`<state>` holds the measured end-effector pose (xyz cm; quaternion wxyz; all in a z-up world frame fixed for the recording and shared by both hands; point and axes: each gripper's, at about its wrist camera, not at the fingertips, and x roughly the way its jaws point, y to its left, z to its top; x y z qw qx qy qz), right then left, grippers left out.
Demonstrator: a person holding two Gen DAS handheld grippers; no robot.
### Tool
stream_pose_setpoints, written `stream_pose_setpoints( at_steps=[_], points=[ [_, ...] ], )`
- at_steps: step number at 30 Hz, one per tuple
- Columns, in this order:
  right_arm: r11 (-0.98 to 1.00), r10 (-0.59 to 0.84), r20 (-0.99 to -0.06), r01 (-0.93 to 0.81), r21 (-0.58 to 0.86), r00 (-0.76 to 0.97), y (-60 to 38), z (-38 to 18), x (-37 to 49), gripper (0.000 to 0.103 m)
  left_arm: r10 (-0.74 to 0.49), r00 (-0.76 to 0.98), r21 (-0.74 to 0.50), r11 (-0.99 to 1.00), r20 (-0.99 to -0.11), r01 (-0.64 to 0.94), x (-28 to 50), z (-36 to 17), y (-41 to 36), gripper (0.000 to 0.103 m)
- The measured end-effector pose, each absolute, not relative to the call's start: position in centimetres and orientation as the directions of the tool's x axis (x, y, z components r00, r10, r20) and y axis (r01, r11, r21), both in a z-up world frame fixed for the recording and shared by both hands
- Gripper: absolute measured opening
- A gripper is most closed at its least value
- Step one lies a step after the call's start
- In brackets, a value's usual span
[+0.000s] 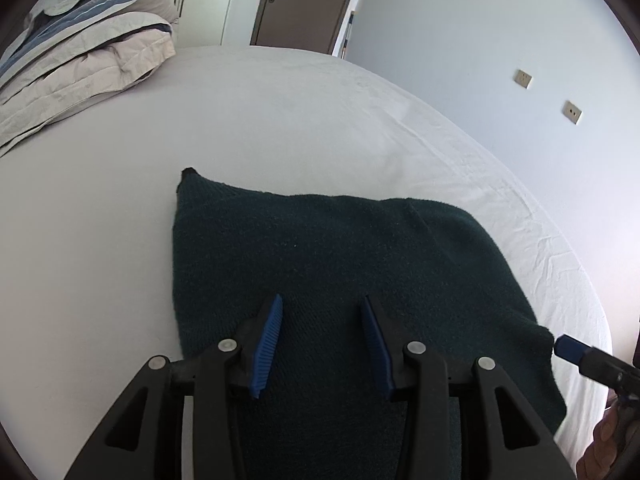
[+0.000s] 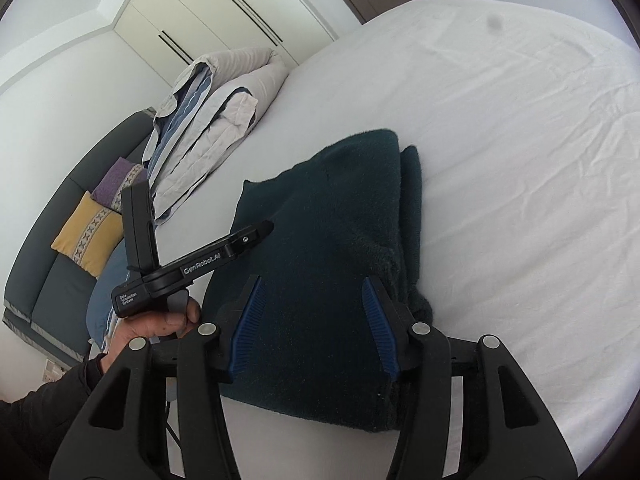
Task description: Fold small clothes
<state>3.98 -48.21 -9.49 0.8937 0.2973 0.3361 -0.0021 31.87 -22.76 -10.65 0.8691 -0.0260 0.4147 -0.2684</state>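
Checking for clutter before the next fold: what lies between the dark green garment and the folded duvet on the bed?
Only bare white sheet separates the dark green garment from the folded duvet; the left wrist view shows it.

Fuzzy matt knit garment (image 1: 340, 264) lies on smooth, lightly creased cotton sheet (image 1: 280, 120).

1. The left wrist camera sat just behind the left gripper (image 1: 322, 344), facing forward and down along its fingers, close over the dark green garment (image 1: 340, 260) on the bed (image 1: 280, 120).
2. The right wrist camera sat likewise behind the right gripper (image 2: 316, 324), angled down, close above the garment's near edge.
3. Both views shared the garment, bed, folded duvet (image 1: 80, 52) and each other's gripper.
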Motion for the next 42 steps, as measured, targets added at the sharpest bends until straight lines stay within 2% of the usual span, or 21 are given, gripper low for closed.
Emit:
stream_pose_setpoints(
  at_steps=[1,2,4,5,8,14,18,19,21,22,23,25,28,31,37,42],
  points=[
    [0.827,0.178,-0.607,0.217,0.519,0.775,-48.8,-8.7,3.6,0.049,-0.490,0.527,-0.284,0.860,-0.695,0.424,31.1,-9.9,-21.7,0.047],
    [0.828,0.170,-0.606,0.220,0.515,0.777,-49.4,-8.2,3.4,0.050,-0.478,0.553,-0.295,0.872,-0.683,0.390,30.3,-9.2,-20.5,0.060],
    [0.829,0.145,-0.621,0.248,0.502,0.770,-50.5,-7.6,3.4,0.055,-0.462,0.615,-0.336,0.887,-0.639,0.318,29.0,-8.0,-17.7,0.075],
    [0.825,0.136,-0.631,0.266,0.499,0.764,-51.1,-7.6,3.4,0.057,-0.464,0.625,-0.360,0.885,-0.628,0.295,28.6,-7.8,-16.5,0.077],
    [0.793,0.185,-0.655,0.282,0.540,0.732,-52.3,-8.6,4.8,0.058,-0.472,0.555,-0.397,0.881,-0.685,0.258,29.2,-9.0,-15.3,0.077],
    [0.705,0.302,-0.724,0.367,0.607,0.620,-52.9,-13.7,8.8,0.058,-0.519,0.407,-0.454,0.855,-0.752,0.252,30.1,-12.1,-16.5,0.078],
    [0.737,0.310,-0.743,0.343,0.582,0.593,-51.7,-13.9,10.6,0.056,-0.553,0.351,-0.505,0.833,-0.755,0.226,31.1,-13.5,-16.9,0.084],
    [0.759,0.300,-0.764,0.342,0.554,0.571,-51.2,-14.0,11.2,0.052,-0.552,0.342,-0.507,0.834,-0.761,0.220,31.3,-13.6,-17.0,0.084],
    [0.781,0.290,-0.792,0.345,0.520,0.537,-50.9,-14.4,12.2,0.042,-0.527,0.331,-0.473,0.849,-0.783,0.236,31.3,-13.5,-17.8,0.082],
    [0.774,0.297,-0.793,0.352,0.526,0.532,-51.0,-14.5,12.7,0.035,-0.526,0.319,-0.463,0.849,-0.789,0.254,31.3,-13.4,-18.3,0.069],
    [0.768,0.298,-0.796,0.362,0.528,0.527,-51.0,-14.6,12.9,0.032,-0.530,0.297,-0.465,0.845,-0.794,0.266,31.3,-13.3,-19.0,0.062],
    [0.801,0.247,-0.820,0.367,0.472,0.517,-50.1,-14.1,13.3,0.028,-0.496,0.301,-0.425,0.863,-0.814,0.273,31.2,-12.9,-19.7,0.057],
    [0.903,0.075,-0.870,0.337,0.267,0.488,-46.4,-12.5,13.7,0.024,-0.467,0.323,-0.379,0.876,-0.823,0.300,30.7,-12.2,-20.2,0.045],
    [0.958,-0.096,-0.868,0.281,0.052,0.487,-42.3,-10.4,14.0,0.022,-0.451,0.351,-0.352,0.883,-0.821,0.311,29.5,-11.1,-19.8,0.036],
    [0.981,-0.123,-0.807,0.193,-0.011,0.577,-35.3,-5.9,12.2,0.021,-0.389,0.446,-0.232,0.901,-0.806,0.368,25.0,-6.9,-17.5,0.034],
    [0.994,-0.062,-0.780,0.107,0.006,0.623,-28.7,-3.9,9.6,0.021,-0.371,0.488,-0.205,0.910,-0.790,0.360,20.8,-3.8,-12.0,0.034]
  ],
)
